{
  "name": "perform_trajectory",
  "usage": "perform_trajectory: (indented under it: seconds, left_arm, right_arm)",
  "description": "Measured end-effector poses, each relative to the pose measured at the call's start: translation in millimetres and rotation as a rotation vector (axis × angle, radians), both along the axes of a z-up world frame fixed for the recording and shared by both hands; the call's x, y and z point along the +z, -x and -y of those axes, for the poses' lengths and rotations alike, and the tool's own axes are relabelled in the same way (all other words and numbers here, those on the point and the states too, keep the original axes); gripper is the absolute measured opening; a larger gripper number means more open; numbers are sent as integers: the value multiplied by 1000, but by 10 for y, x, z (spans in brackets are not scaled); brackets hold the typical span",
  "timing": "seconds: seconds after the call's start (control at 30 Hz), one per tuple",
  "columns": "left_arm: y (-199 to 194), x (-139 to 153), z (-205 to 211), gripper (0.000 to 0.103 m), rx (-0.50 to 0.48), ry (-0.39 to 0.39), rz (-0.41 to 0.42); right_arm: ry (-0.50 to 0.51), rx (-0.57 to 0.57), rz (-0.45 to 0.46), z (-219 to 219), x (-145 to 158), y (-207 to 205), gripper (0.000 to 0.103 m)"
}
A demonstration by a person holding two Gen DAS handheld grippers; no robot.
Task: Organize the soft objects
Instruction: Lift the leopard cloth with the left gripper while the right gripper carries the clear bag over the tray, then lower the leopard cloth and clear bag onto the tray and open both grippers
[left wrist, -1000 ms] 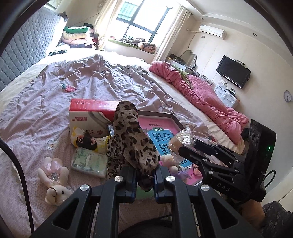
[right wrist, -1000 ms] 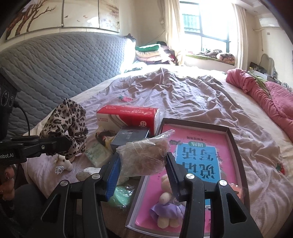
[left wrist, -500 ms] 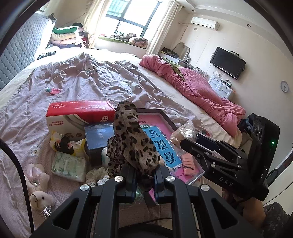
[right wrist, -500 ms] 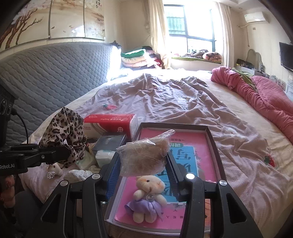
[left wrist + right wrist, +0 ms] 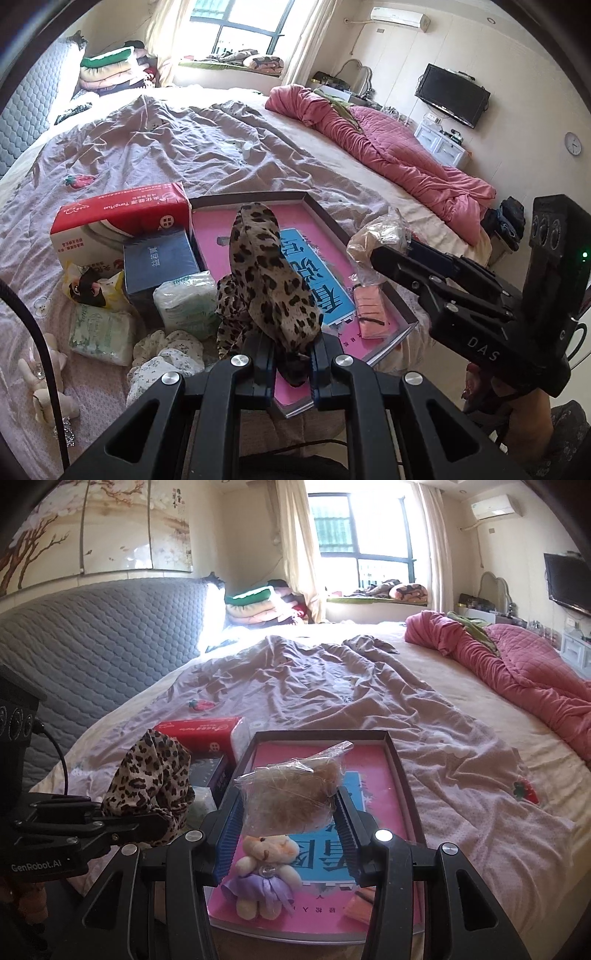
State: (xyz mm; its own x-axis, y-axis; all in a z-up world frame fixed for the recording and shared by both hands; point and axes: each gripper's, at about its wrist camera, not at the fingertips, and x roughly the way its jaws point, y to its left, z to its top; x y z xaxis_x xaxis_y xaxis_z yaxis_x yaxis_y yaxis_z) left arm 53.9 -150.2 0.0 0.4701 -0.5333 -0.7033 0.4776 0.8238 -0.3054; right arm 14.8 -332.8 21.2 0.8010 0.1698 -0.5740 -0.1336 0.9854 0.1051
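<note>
Left claw (image 5: 291, 363) clamped tight on leopard-print cloth (image 5: 269, 280), which stands up from the pads and droops at the 9 o'clock side. It hangs over the near edge of the pink tray (image 5: 321, 218) on the bed (image 5: 207, 147).

Right claw (image 5: 290, 814) clamped on clear bag of tan fluff (image 5: 291, 797), blue pads pressing both sides, bag held above the tray middle.

Left wrist view only:
- blue box (image 5: 159, 258), red tissue pack (image 5: 122, 214), white wipes pack (image 5: 184, 306), green-white pack (image 5: 99, 332), yellow snack bag (image 5: 88, 286), floral cloth (image 5: 166, 354), all at 9–10 o'clock of the cloth, crowded beside the tray's left wall
- pale plush rabbit (image 5: 48, 384) at 8 o'clock on the bed
- small pink pouch (image 5: 369, 310) in the tray at 3 o'clock
- right claw seen from the side at 3 o'clock, bag sticking out at its tip
- wall clock (image 5: 572, 143); TV (image 5: 452, 94) at 1 o'clock

Right wrist view only:
- bear plush in purple dress (image 5: 264, 871) lying in the tray at 6 o'clock, just under the bag; left view has it hidden behind the cloth
- grey quilted headboard (image 5: 103, 635) at 10 o'clock
- left claw seen from the side at 9 o'clock, cloth bunched above it

Both views: pink quilt (image 5: 517, 664) at the far side of the bed, window (image 5: 354, 524) at 12.
</note>
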Motion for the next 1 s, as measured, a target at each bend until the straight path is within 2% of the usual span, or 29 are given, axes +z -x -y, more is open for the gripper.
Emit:
perform_trajectory:
  seconds: [0.17, 0.57, 1.0]
  left_arm:
    - [-87, -158, 97, 14, 4, -26, -51]
    - [-149, -489, 326, 14, -14, -124, -116]
    - [-176, -648, 518, 14, -49, -126, -167]
  right_arm:
    - [6, -8, -9, 55, -47, 15, 50]
    - [-4, -28, -45, 236, -177, 27, 50]
    - [19, -14, -99, 272, -349, 36, 50]
